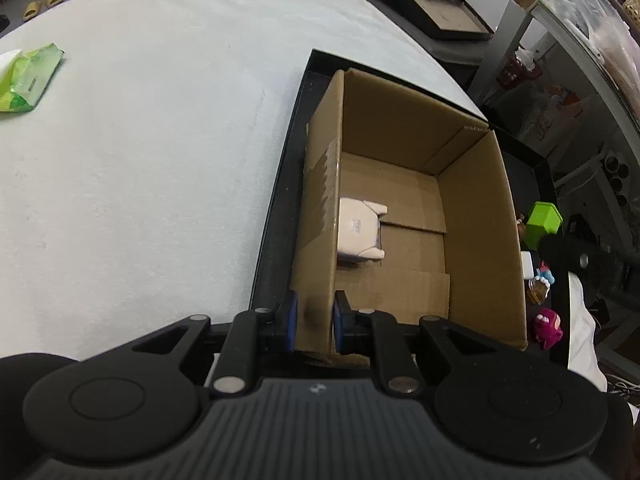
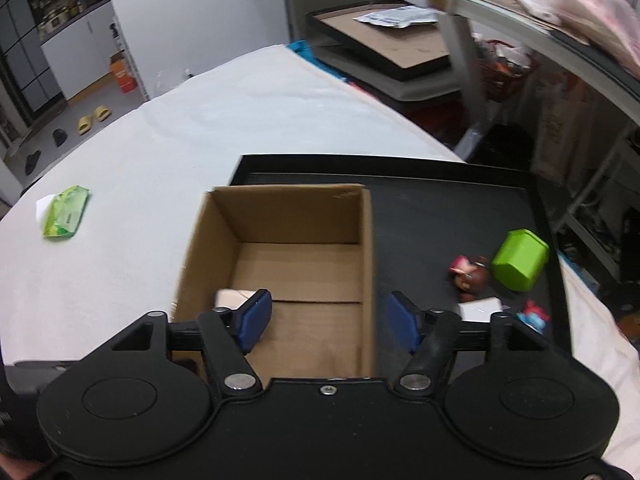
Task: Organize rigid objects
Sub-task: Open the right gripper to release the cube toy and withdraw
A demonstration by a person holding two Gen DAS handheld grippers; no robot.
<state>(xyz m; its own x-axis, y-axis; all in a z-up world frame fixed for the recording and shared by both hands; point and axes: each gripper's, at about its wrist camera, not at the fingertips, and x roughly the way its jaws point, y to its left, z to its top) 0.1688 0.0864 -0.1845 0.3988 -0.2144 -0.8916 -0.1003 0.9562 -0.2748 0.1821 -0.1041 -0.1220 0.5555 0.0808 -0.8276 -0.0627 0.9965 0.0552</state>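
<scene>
An open cardboard box (image 1: 476, 216) (image 2: 296, 272) stands in a black tray (image 1: 276, 240) (image 2: 440, 208). My left gripper (image 1: 314, 320) is shut on the box's near left wall, one blue pad on each side. A small white item (image 1: 360, 232) (image 2: 230, 298) lies on the box floor by that wall. My right gripper (image 2: 329, 324) hangs open over the box's near right part, its pads pressing on nothing. On the tray right of the box lie a green cup (image 2: 520, 260) (image 1: 542, 224), a brown figure (image 2: 470, 274), a white block (image 2: 480, 308), a blue figure (image 2: 532, 316) and a magenta figure (image 1: 548, 326).
A green wipes packet (image 1: 28, 80) (image 2: 66, 212) lies far left on the white-covered table (image 1: 160, 160). Past the table's right edge stand a metal shelf (image 2: 460, 40) and another black tray with cardboard (image 2: 384, 48). Slippers (image 2: 94, 118) sit on the floor.
</scene>
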